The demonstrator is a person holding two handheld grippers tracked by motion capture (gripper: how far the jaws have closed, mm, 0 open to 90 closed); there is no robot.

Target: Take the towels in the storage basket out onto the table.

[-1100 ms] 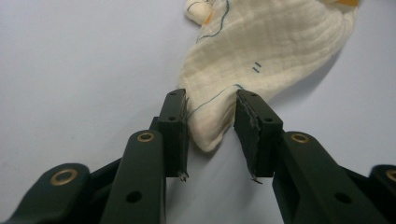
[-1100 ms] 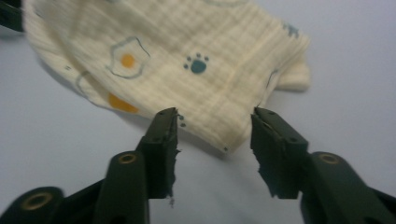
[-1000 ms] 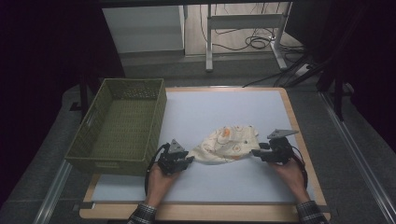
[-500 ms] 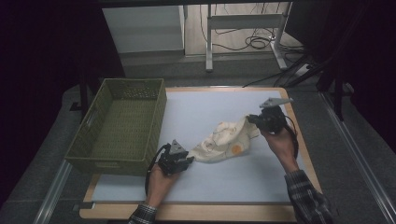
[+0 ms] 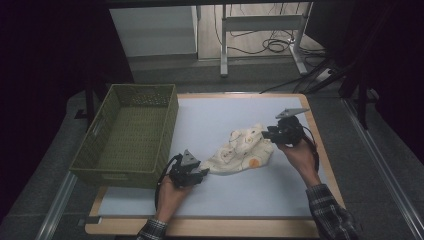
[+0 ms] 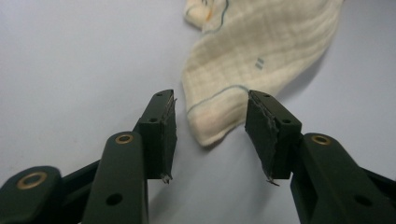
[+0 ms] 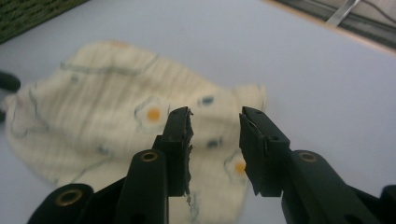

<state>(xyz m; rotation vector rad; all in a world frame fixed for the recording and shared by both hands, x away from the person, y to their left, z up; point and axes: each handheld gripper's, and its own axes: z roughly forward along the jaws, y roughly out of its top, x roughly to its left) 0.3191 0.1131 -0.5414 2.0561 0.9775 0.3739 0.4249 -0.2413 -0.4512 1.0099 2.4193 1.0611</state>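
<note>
The table (image 5: 220, 120) has a pale blue top, and a green woven basket (image 5: 131, 135) stands on its left part. Right of the basket, near the middle of the table, lies a cream cloth (image 5: 242, 150) printed with small orange-centred flowers. It lies crumpled and roughly flat, its long axis running from the near left to the far right in the high view, with a narrow rounded corner pointing toward the person's left hand.

The left gripper (image 5: 200, 173) sits at that near-left corner. In the left gripper view its jaws have just been opening and stand apart, with the cloth's (image 6: 252, 51) corner lying on the table between and just beyond the tips, no pad pressing on it.

The right gripper (image 5: 266, 134) hangs at the cloth's far-right end. In the right gripper view its jaws have also just been opening and stand apart above the cloth (image 7: 116, 116), clear of the fabric.
</note>
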